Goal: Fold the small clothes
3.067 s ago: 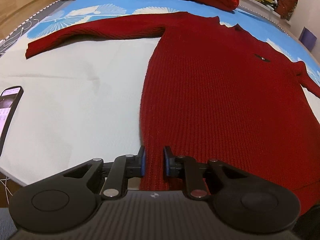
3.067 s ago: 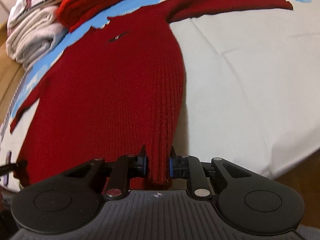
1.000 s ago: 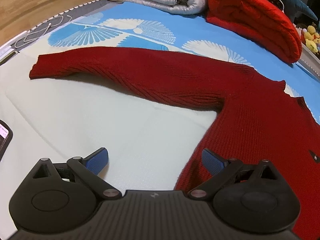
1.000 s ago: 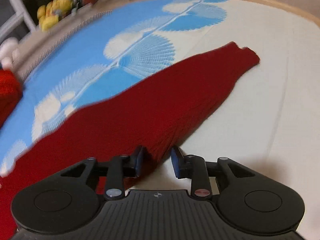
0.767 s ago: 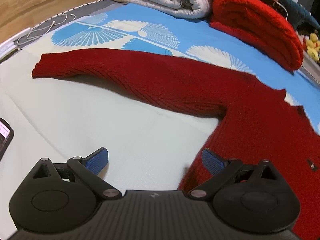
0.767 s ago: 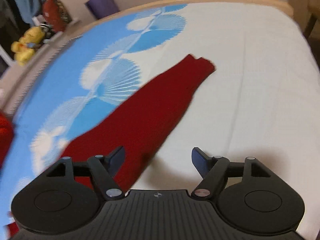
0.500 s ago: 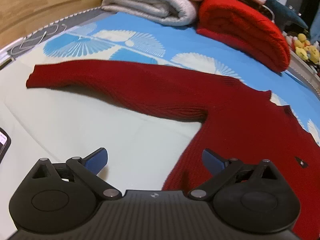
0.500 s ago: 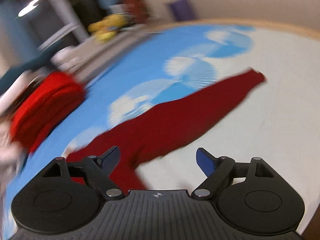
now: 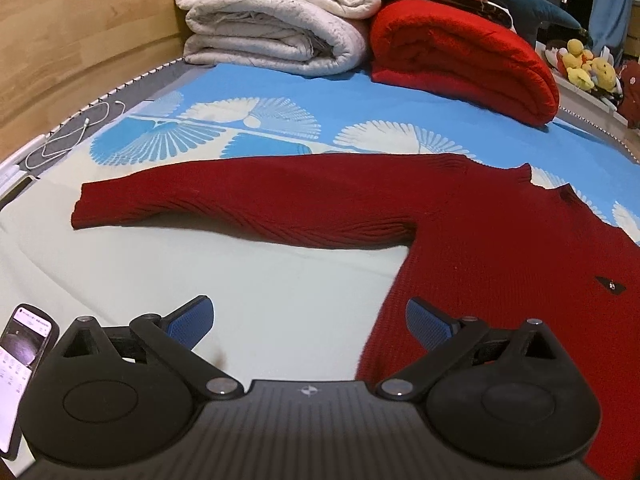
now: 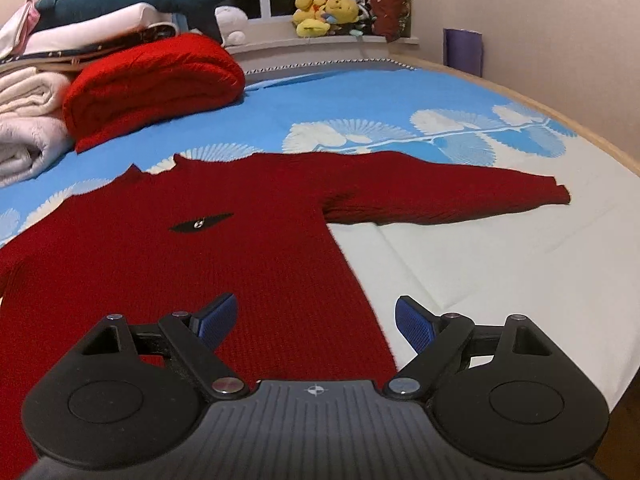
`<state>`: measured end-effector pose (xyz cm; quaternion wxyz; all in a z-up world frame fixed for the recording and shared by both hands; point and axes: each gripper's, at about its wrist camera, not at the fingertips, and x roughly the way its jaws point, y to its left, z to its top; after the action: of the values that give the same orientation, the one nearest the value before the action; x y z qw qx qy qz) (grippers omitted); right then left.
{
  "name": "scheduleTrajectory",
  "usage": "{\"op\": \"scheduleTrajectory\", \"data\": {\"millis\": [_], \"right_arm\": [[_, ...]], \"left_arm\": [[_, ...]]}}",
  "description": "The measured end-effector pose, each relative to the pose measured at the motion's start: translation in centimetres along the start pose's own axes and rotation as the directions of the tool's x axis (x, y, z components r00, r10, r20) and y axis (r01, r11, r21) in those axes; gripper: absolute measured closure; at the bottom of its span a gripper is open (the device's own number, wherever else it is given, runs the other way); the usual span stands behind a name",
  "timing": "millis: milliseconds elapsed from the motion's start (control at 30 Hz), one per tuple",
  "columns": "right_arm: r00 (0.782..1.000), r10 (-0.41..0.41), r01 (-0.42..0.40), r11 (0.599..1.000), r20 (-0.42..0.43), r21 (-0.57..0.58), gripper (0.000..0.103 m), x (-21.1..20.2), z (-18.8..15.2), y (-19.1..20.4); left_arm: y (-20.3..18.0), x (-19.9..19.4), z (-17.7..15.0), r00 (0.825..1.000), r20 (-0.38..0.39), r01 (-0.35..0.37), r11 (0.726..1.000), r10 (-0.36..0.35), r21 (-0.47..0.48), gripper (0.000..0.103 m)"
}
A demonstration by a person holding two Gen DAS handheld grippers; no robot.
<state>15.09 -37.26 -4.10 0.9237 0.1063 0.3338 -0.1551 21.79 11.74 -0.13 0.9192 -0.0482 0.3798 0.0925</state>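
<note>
- The dark red sweater (image 10: 224,248) lies flat, front up, on the bed (image 10: 520,280), both sleeves stretched out sideways, collar toward the far side.
- The left hand-held gripper (image 9: 306,322) hovers near the sweater's left side edge, its jaws spread wide with nothing between them; its right blue pad (image 9: 426,326) is over the knit and its left pad over the pale sheet.
- The right hand-held gripper (image 10: 314,322) has just been opening its jaws; they stand wide and empty above the sweater's right edge.
- Folded white blankets (image 9: 280,20) and a rolled bright red blanket (image 9: 460,56) sit at the far end.
- A phone (image 9: 18,360) lies near left.
</note>
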Motion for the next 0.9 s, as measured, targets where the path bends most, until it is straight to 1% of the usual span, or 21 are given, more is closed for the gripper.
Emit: {"op": "scheduleTrajectory", "data": {"millis": [233, 400, 500, 567, 600, 667, 733, 833, 900], "right_arm": [[1.0, 0.024, -0.025, 0.997, -0.018, -0.07, 0.016, 0.8, 0.1, 1.9], [0.999, 0.016, -0.019, 0.998, -0.048, -0.057, 0.016, 1.7, 0.1, 1.9], [0.998, 0.015, -0.017, 0.999, -0.067, -0.035, 0.016, 2.2, 0.1, 1.8], [0.997, 0.016, -0.018, 1.0, -0.079, -0.025, 0.016, 2.5, 0.1, 1.8], [0.996, 0.016, -0.018, 1.0, -0.085, -0.022, 0.016, 2.7, 0.1, 1.9], [0.995, 0.02, -0.022, 1.0, -0.095, -0.02, 0.016, 3.0, 0.1, 2.1], [0.995, 0.023, -0.026, 0.999, -0.099, -0.031, 0.016, 3.2, 0.1, 2.4], [0.994, 0.024, -0.03, 0.998, -0.104, -0.054, 0.016, 3.7, 0.1, 3.1], [0.994, 0.022, -0.029, 0.998, -0.11, -0.064, 0.016, 4.0, 0.1, 3.4]], "left_arm": [[0.9, 0.2, -0.1, 1.0, -0.018, -0.01, 1.0, 0.01, -0.002, 0.001], [1.4, 0.7, 0.0, 0.999, -0.042, -0.003, 0.999, 0.002, -0.033, 0.001], [2.0, 1.7, 0.3, 0.997, -0.081, -0.024, 0.997, 0.017, -0.08, 0.001], [3.1, 3.0, 1.0, 0.994, -0.106, -0.032, 0.991, 0.018, -0.131, 0.001], [4.0, 3.8, 1.6, 0.994, -0.108, -0.043, 0.984, 0.025, -0.171, 0.001], [6.0, 5.4, 2.5, 0.995, -0.088, -0.075, 0.961, 0.054, -0.265, 0.001], [8.0, 6.8, 3.0, 0.993, -0.07, -0.114, 0.923, 0.095, -0.368, 0.001], [10.4, 9.0, 3.8, 0.992, -0.072, -0.123, 0.863, 0.1, -0.489, 0.001], [11.7, 10.3, 4.4, 0.993, -0.077, -0.121, 0.818, 0.094, -0.562, 0.001]]}}
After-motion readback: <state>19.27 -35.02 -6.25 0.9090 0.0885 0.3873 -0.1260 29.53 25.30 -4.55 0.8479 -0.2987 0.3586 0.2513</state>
